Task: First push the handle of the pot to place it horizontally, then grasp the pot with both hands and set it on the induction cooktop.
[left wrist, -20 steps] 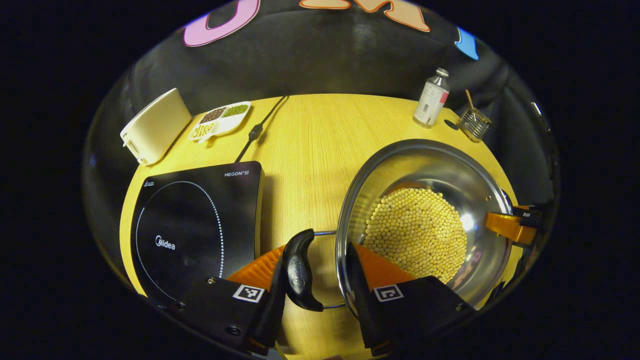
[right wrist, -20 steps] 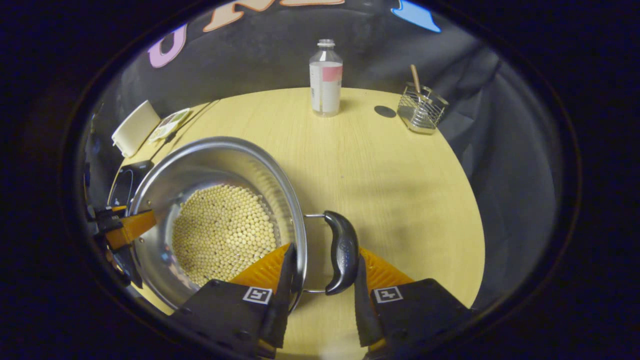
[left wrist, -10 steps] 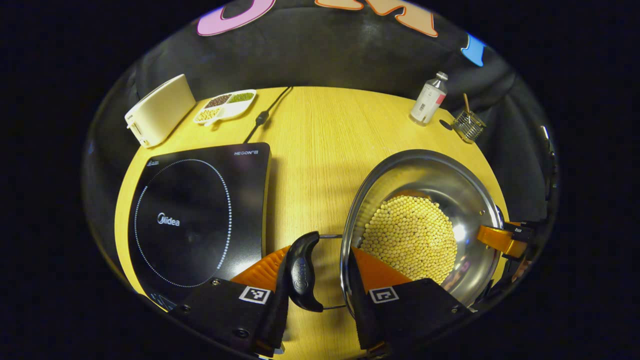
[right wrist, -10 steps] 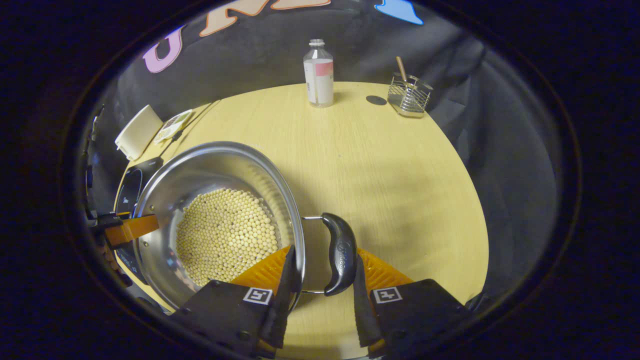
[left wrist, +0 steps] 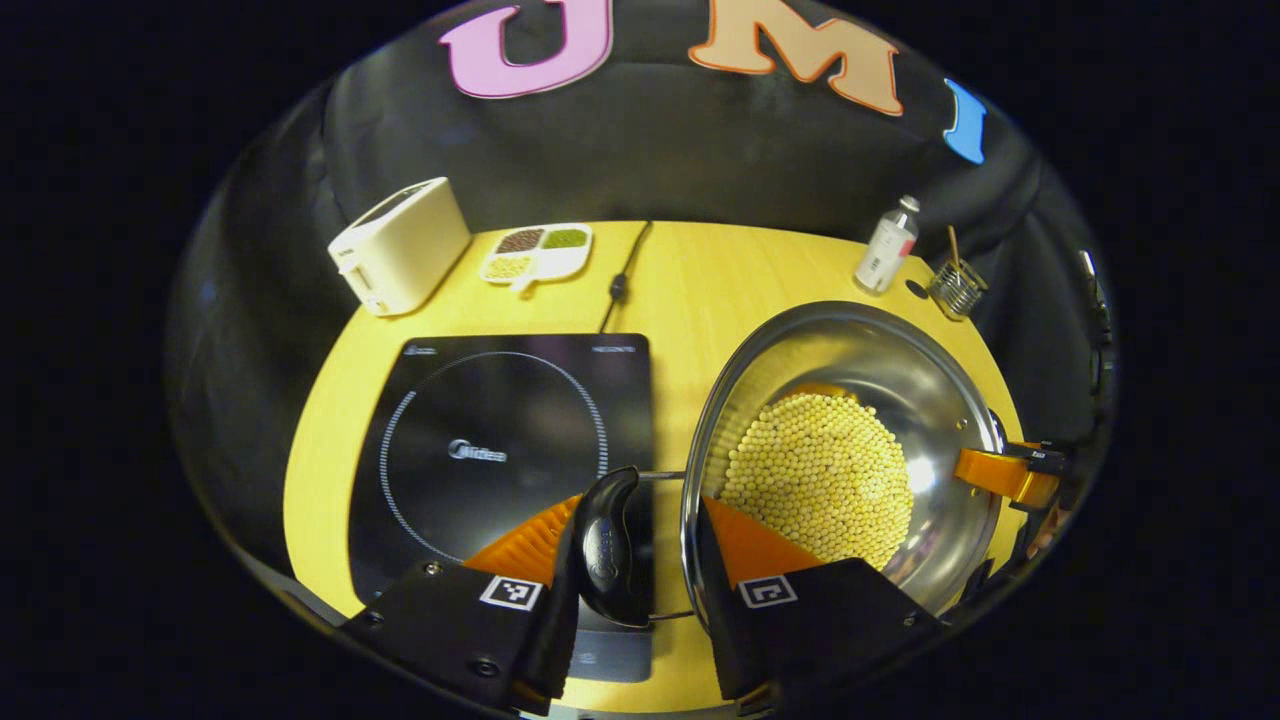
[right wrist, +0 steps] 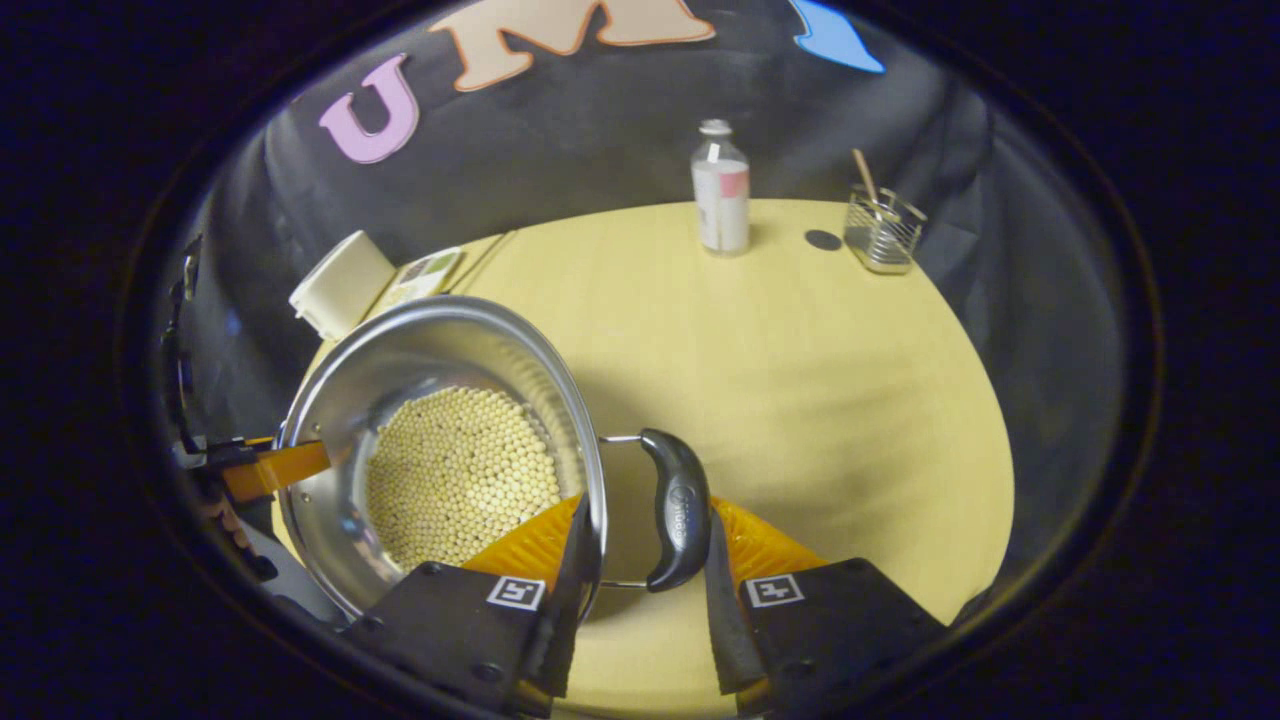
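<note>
A steel pot (left wrist: 940, 400) holding yellow beans (left wrist: 815, 480) hangs above the wooden table, carried by both grippers. My left gripper (left wrist: 630, 590) is shut on the pot's black left handle (left wrist: 605, 545), one finger outside the handle and the other inside the rim. That handle hangs over the right edge of the black induction cooktop (left wrist: 490, 450). In the right gripper view my right gripper (right wrist: 640, 590) is shut the same way on the right handle (right wrist: 678, 510), beside the pot (right wrist: 420, 330). Each view shows the other gripper at the pot's far side.
A cream toaster (left wrist: 400, 245), a divided dish of beans (left wrist: 535, 255) and the cooktop's cable (left wrist: 620, 275) lie at the table's back left. A bottle (right wrist: 722, 190) and a wire holder (right wrist: 883, 232) stand at the back right.
Both grippers have carried the pot up and to the left. Its left handle has gone from over bare table to over the cooktop's right edge. Both grips are unchanged.
</note>
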Tool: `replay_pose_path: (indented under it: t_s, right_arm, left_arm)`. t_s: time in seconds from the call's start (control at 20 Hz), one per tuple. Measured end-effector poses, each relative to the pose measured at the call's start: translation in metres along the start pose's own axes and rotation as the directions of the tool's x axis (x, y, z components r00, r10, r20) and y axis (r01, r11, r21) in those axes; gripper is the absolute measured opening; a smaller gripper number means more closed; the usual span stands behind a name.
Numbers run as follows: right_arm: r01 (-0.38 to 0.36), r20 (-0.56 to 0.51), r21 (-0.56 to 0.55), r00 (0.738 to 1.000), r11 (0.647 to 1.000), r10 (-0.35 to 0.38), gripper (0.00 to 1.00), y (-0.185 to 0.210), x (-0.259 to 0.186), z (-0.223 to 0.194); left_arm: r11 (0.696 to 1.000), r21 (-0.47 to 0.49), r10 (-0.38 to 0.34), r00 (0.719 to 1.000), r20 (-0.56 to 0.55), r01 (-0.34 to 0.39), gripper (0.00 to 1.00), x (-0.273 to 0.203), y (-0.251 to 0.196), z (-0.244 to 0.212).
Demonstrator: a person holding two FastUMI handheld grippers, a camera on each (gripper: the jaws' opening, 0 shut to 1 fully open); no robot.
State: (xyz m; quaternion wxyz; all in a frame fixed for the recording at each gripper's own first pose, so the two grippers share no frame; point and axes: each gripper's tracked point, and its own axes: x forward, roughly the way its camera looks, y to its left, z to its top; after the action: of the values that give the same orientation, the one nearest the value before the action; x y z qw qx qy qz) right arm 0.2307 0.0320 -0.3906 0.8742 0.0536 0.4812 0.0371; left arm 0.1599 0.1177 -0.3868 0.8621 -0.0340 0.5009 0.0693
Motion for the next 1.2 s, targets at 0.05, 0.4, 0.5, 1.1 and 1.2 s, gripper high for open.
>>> replay_pose_path:
  t_s: [0.05,0.4,0.5,1.1,1.2]
  right_arm:
    - [-0.012,0.005,-0.004,1.000,1.000,0.012,0.53,0.015,0.000,0.001]
    - [0.029,-0.004,-0.026,1.000,0.999,-0.029,0.53,0.105,0.014,0.009]
    - [0.051,-0.008,-0.038,0.999,0.998,-0.052,0.53,0.134,0.020,0.004]
    - [0.197,-0.003,-0.036,0.980,0.980,-0.197,0.54,0.234,0.044,-0.001]
    - [0.201,-0.003,-0.031,0.980,0.979,-0.201,0.54,0.236,0.048,0.001]
  left_arm:
    - [1.000,-0.008,0.004,1.000,0.006,-0.004,0.57,-0.002,0.014,0.003]
    - [0.999,-0.038,-0.037,0.999,-0.005,0.037,0.57,0.012,0.105,0.004]
    - [0.998,-0.035,-0.061,0.998,-0.007,0.061,0.57,0.021,0.133,0.005]
    - [0.990,0.049,-0.136,0.989,0.060,0.133,0.57,0.050,0.232,0.031]
    - [0.988,0.065,-0.142,0.988,0.063,0.138,0.57,0.055,0.233,0.036]
